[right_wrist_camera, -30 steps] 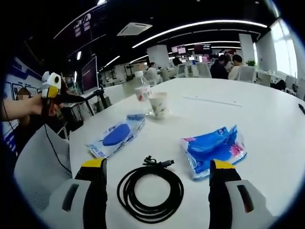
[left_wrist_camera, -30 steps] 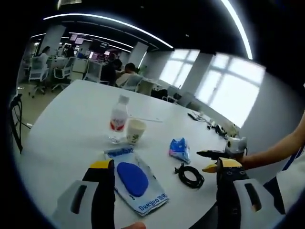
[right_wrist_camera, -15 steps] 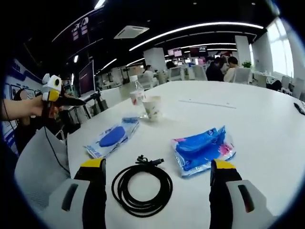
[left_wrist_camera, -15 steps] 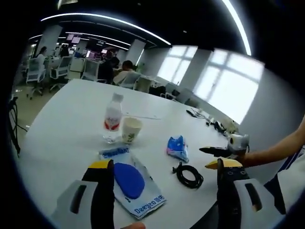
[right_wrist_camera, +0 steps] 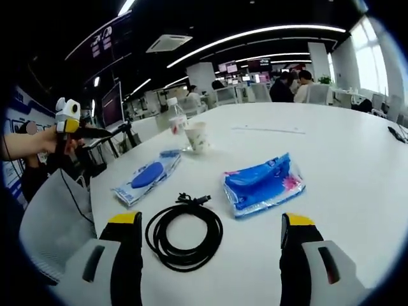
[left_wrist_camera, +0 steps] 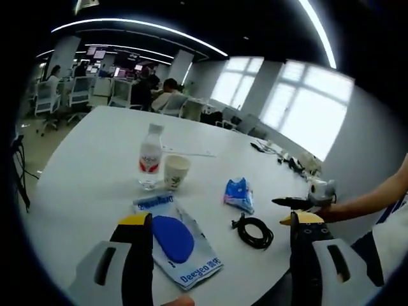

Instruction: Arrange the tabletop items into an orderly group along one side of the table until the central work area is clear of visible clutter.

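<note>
In the left gripper view, the left gripper hung above the near edge of the white bench with its fingers spread wide and nothing between them. A flat packet with a blue oval on it lay on the bench just beyond the left finger, toward 12 o'clock from it. Farther off at 12 o'clock stood a water bottle with a red label, and a paper cup stood just beside it on its 3 o'clock side. Between the two fingers and beyond them lay a coiled black cable, with a blue tissue pack just past it at 12 o'clock. At 3 o'clock the right gripper came into this view, held in a hand.

In the right gripper view, the right gripper was likewise released, its fingers wide apart and empty. The cable lay between them, nearer the left finger and not touching either. The packet lay at 11 o'clock from the cable, and the tissue pack at 1 o'clock, ahead of the right finger. The bottle and the cup stood close together farther back at 12 o'clock. At 9 o'clock the left gripper showed, held off the bench edge in a hand. A gray chair back stood at the bench's near edge by 8 o'clock.
</note>
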Demonstrator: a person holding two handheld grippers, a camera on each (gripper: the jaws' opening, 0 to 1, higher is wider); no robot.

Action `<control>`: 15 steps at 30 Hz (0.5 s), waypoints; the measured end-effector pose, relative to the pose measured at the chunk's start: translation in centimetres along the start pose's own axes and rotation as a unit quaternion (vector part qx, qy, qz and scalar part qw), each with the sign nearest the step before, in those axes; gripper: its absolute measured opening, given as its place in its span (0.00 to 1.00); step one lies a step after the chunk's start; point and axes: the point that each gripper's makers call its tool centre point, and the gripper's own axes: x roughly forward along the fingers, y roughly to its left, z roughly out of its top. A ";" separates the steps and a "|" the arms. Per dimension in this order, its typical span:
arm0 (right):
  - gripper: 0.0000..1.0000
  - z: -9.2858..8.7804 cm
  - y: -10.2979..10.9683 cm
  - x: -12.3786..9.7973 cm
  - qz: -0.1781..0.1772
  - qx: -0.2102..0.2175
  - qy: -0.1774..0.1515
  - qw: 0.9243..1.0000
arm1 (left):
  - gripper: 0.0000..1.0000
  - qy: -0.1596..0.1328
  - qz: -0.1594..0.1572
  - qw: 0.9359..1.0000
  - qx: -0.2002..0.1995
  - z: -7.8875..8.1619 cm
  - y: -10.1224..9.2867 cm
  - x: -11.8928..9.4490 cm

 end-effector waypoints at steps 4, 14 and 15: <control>0.88 0.8 -0.3 0.4 0.001 -0.003 -0.003 1.000 | 0.85 -0.009 0.007 1.000 -0.018 -0.4 0.6 -0.2; 0.88 1.7 0.0 1.8 0.012 -0.003 -0.012 1.000 | 0.85 0.001 0.008 1.000 -0.012 -0.3 0.6 0.1; 0.88 1.5 -0.1 1.9 0.013 -0.004 -0.010 1.000 | 0.85 -0.004 0.008 1.000 -0.014 0.0 0.6 0.2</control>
